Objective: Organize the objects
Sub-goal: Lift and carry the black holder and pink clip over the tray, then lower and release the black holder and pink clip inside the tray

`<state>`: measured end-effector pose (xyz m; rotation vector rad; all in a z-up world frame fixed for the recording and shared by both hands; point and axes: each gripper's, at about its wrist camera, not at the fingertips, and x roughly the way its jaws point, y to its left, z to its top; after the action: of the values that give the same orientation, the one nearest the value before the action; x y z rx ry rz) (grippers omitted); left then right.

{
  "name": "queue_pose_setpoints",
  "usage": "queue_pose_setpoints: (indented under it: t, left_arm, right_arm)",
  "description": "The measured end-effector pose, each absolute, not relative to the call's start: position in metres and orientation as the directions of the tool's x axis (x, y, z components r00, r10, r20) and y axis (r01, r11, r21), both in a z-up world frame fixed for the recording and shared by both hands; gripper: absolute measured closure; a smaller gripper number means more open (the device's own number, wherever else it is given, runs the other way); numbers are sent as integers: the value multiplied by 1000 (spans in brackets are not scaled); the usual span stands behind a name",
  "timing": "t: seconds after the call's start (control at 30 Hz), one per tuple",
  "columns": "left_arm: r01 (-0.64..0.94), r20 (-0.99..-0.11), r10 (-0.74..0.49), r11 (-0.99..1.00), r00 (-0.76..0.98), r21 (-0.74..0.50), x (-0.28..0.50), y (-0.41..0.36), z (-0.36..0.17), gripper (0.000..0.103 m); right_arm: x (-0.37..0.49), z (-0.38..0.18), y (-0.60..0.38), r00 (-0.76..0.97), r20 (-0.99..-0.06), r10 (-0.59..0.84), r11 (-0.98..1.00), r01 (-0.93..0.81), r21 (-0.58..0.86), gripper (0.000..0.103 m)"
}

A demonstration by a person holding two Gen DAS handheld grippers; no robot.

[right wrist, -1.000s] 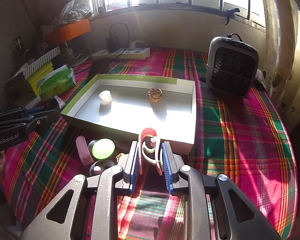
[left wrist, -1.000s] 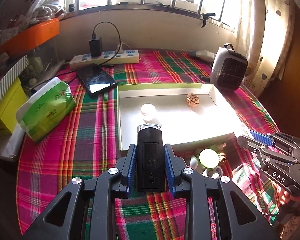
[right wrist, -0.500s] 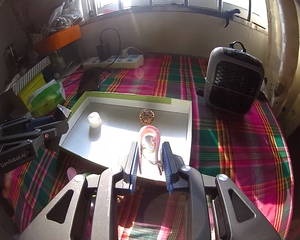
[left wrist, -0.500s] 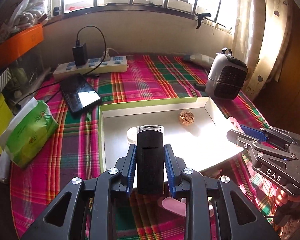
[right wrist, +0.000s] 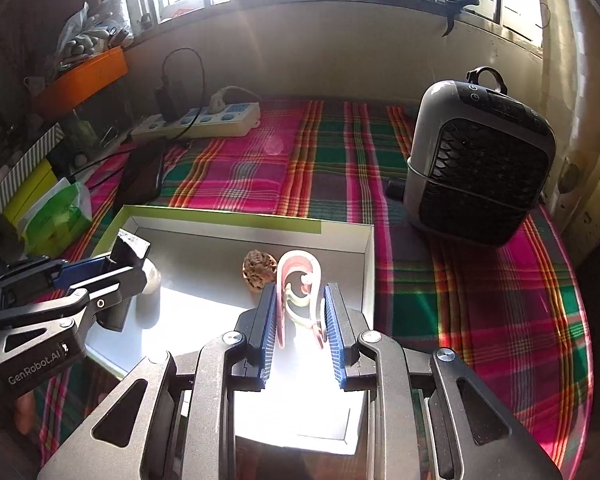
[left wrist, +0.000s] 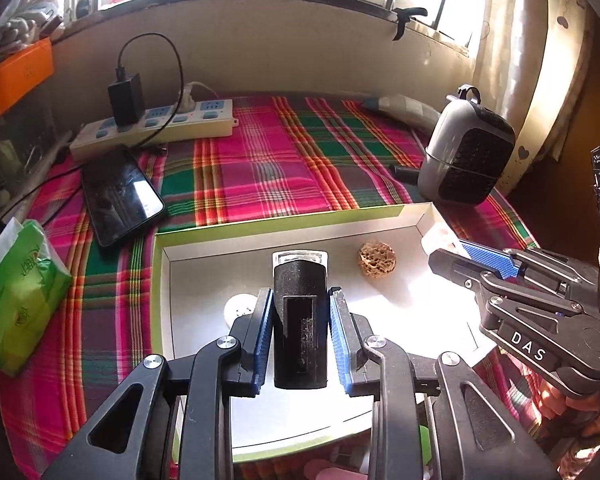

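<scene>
**Two items held over the tray**

The left gripper (left wrist: 300, 320) clasped a black block (left wrist: 300, 320) and the right gripper (right wrist: 298, 320) a pink clip (right wrist: 300, 280) — both above the white tray (right wrist: 244, 226). A walnut (left wrist: 377, 259) already lay inside it; both items were not yet released.

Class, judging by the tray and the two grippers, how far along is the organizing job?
Done: a walnut-like ball and a white round item lie in the tray. In hand: the left gripper holds a black block, the right gripper a pink clip, both over the tray. Left: releasing them.
</scene>
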<state>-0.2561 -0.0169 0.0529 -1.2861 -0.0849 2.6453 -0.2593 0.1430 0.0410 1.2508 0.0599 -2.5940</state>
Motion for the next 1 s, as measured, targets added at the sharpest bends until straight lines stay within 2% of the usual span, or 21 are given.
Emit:
queue_pose_setpoints:
  t: [1.0]
  left_arm:
    - [-158,-819,187,-980,-542,-119,-298,-5,17,78]
  right_arm:
    - [-299,11,136,-552,-810,-195,-968,240,69,79]
